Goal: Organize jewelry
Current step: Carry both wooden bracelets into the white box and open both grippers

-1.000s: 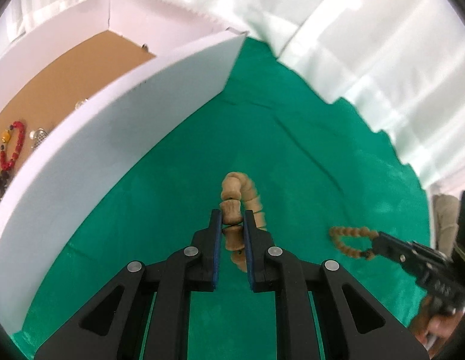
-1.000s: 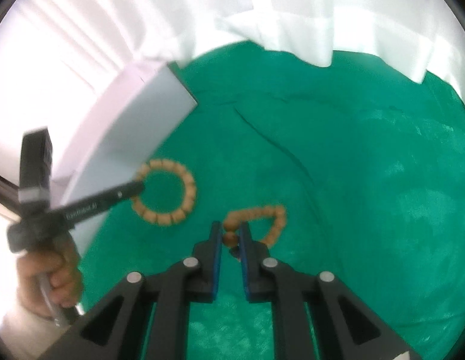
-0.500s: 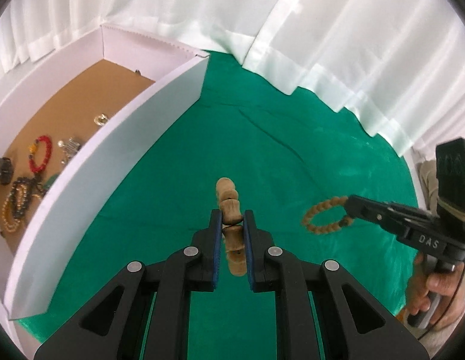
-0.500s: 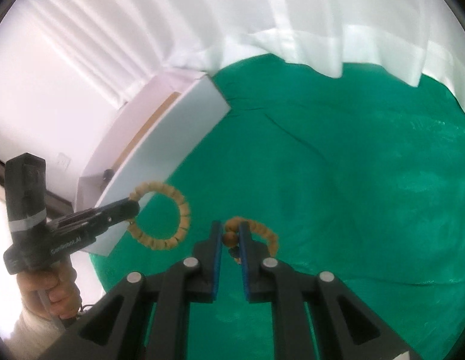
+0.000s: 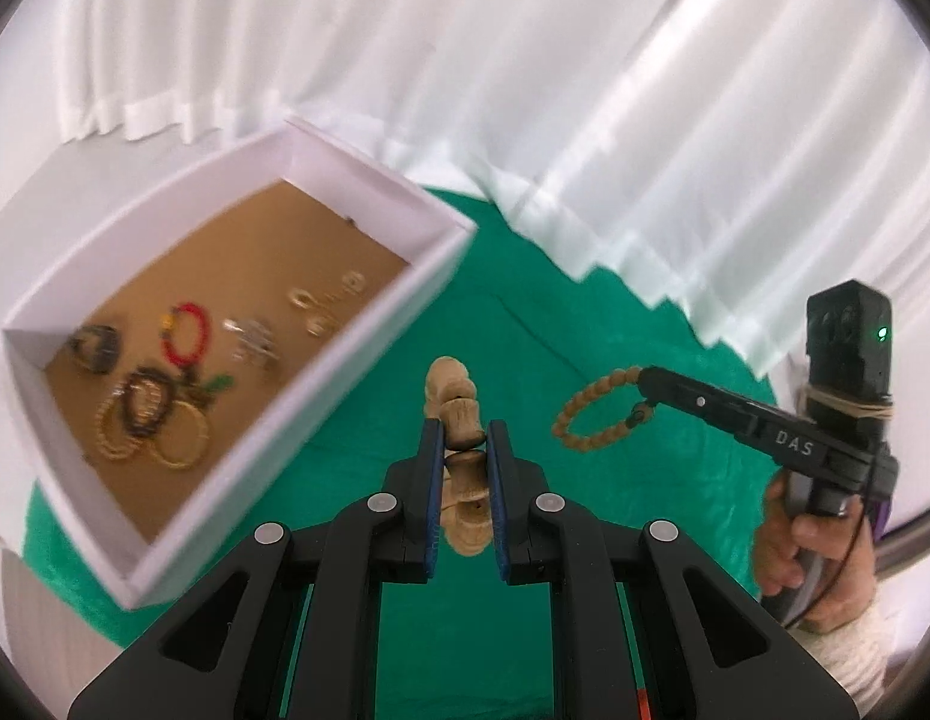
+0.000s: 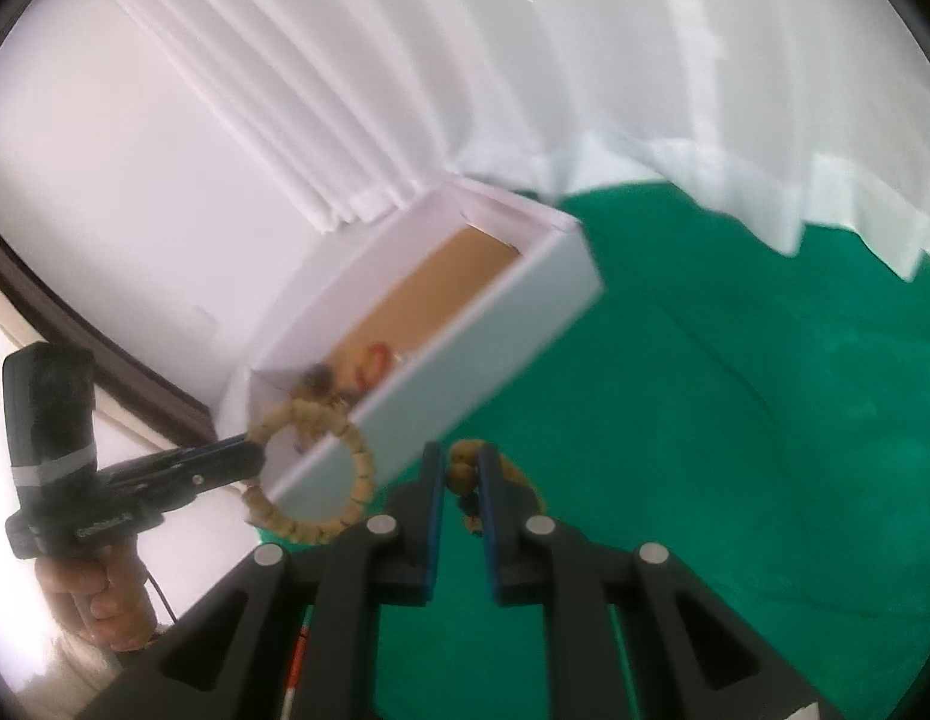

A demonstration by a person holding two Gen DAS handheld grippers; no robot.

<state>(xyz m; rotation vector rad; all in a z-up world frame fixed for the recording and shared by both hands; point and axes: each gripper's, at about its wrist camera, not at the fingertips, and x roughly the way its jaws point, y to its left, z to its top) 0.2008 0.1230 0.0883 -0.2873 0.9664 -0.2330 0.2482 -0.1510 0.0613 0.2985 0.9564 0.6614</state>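
My left gripper (image 5: pixel 462 438) is shut on a chunky light wooden bead bracelet (image 5: pixel 459 414), held in the air beside the white box (image 5: pixel 321 372). The bracelet hangs as a ring in the right wrist view (image 6: pixel 321 474), in front of the box's near corner (image 6: pixel 465 348). My right gripper (image 6: pixel 462 474) is shut on a thinner brown bead bracelet (image 6: pixel 465 468). In the left wrist view that bracelet (image 5: pixel 597 417) dangles from the right gripper (image 5: pixel 648 381) above the green cloth (image 5: pixel 525 312). The box has a brown floor with several bracelets and rings, among them a red bead bracelet (image 5: pixel 186 333).
White curtains (image 5: pixel 525 90) hang behind the green cloth and the box. A dark frame edge (image 6: pixel 105 348) runs at the left of the right wrist view. The person's hands hold both gripper handles (image 5: pixel 825 540).
Both grippers have risen from the cloth with their bracelets and moved towards the box. The box's inside now shows in both views.
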